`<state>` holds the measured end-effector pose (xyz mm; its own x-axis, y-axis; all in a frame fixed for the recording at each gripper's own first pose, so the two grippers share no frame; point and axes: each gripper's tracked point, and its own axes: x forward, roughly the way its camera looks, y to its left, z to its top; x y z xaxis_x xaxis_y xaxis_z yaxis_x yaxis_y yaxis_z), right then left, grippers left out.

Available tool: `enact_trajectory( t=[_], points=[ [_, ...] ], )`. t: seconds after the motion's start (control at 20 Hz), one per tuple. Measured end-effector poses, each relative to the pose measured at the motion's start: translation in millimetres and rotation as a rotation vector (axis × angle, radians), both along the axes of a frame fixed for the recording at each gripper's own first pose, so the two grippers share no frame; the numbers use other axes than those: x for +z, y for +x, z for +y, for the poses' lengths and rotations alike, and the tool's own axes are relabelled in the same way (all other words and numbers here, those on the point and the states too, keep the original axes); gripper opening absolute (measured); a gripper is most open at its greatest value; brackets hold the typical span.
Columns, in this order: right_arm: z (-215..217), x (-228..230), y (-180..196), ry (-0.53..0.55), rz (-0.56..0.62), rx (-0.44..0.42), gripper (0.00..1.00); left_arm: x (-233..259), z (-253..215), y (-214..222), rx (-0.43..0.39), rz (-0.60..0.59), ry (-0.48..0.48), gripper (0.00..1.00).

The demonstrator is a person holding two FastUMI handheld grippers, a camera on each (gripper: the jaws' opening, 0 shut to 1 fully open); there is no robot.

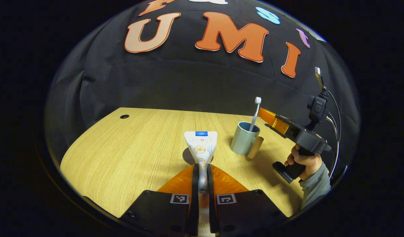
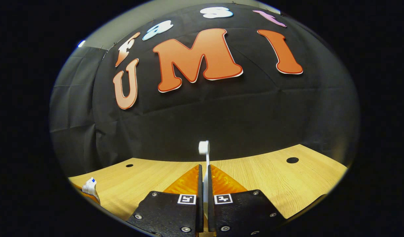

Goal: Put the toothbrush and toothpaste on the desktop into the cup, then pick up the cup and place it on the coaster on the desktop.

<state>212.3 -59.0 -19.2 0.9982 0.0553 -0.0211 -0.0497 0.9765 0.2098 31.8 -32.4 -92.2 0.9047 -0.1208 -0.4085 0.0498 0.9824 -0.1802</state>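
The right gripper (image 1: 266, 118) jaws pinch the toothbrush (image 1: 255, 113), whose lower end is already in the cup (image 1: 244, 138). The left gripper (image 1: 202, 171) jaws clamp the toothpaste (image 1: 201, 146) above the tabletop (image 1: 122, 154). I'd judge the release, toothpaste and coaster move remain.

Nothing legible: the toothpaste (image 1: 201, 147) print is too small, and each tool bears only square markers.

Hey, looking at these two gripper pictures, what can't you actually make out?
- Lower end of the white toothbrush: left gripper view, hidden inside the grey-blue cup.
- Cap end of the white toothpaste tube: left gripper view, hidden between the left claw fingers.
- Toothbrush handle: right gripper view, covered by the right claw.
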Motion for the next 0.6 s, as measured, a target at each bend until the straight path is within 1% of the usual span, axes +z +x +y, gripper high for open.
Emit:
enact_trajectory(
  t=[0.15, 0.25, 0.3, 0.35, 0.4, 0.45, 0.5, 0.55, 0.6],
  points=[
    [-2, 1, -14, 0.005, 0.008, 0.005, 0.05, 8, 0, 17, -0.016, -0.037, -0.006, 0.17],
    [-5, -3, -22, -0.014, 0.027, 0.008, 0.08, 16, -3, 31, -0.031, -0.065, -0.005, 0.16],
    [-7, -6, -29, -0.028, 0.04, 0.005, 0.23, 21, -6, 35, -0.037, -0.082, -0.006, 0.16],
    [-10, -8, -33, -0.043, 0.05, -0.001, 0.25, 26, -8, 40, -0.044, -0.098, -0.01, 0.16],
    [-13, -10, -38, -0.055, 0.052, -0.005, 0.42, 29, -13, 46, -0.05, -0.112, -0.013, 0.16],
    [-15, -10, -41, -0.062, 0.052, -0.009, 0.48, 31, -16, 52, -0.056, -0.125, -0.017, 0.17],
    [-16, -11, -46, -0.066, 0.051, -0.009, 0.57, 33, -19, 58, -0.063, -0.138, -0.019, 0.16],
    [-16, -10, -52, -0.067, 0.05, -0.006, 0.55, 36, -22, 63, -0.068, -0.152, -0.019, 0.16],
    [-17, -11, -57, -0.069, 0.049, -0.005, 0.66, 38, -26, 69, -0.072, -0.167, -0.02, 0.16]
  ],
)
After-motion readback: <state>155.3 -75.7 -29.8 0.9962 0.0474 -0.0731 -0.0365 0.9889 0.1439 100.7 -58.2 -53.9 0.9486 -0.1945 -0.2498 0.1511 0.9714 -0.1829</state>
